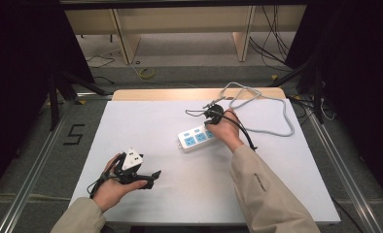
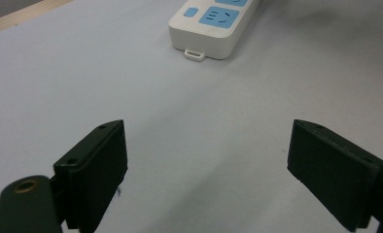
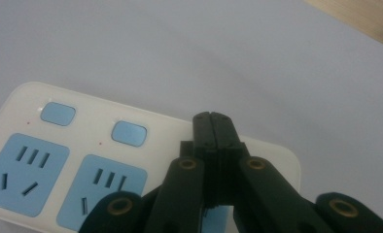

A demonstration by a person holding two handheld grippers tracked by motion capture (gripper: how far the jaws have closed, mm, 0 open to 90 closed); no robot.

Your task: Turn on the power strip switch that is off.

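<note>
A white power strip (image 1: pixel 195 137) with blue sockets lies on the white table top (image 1: pixel 146 121), a little right of the middle. Its grey cable (image 1: pixel 277 116) loops off toward the back right. My right gripper (image 1: pixel 211 122) is over the strip's far end, held from above by the hand. In the right gripper view the right gripper (image 3: pixel 212 121) is shut with nothing between its pads, its tips just right of two blue switches (image 3: pixel 129 133) on the strip (image 3: pixel 58 160). My left gripper (image 1: pixel 150 178) rests at the front left. It (image 2: pixel 206 141) is open and faces the strip's near end (image 2: pixel 214 24).
A wooden table edge (image 1: pixel 180 93) shows behind the white sheet. Wooden furniture legs and loose cables (image 1: pixel 272 43) lie on the floor at the back. A "5" mark (image 1: pixel 74 134) is on the floor to the left. Dark curtains stand on both sides.
</note>
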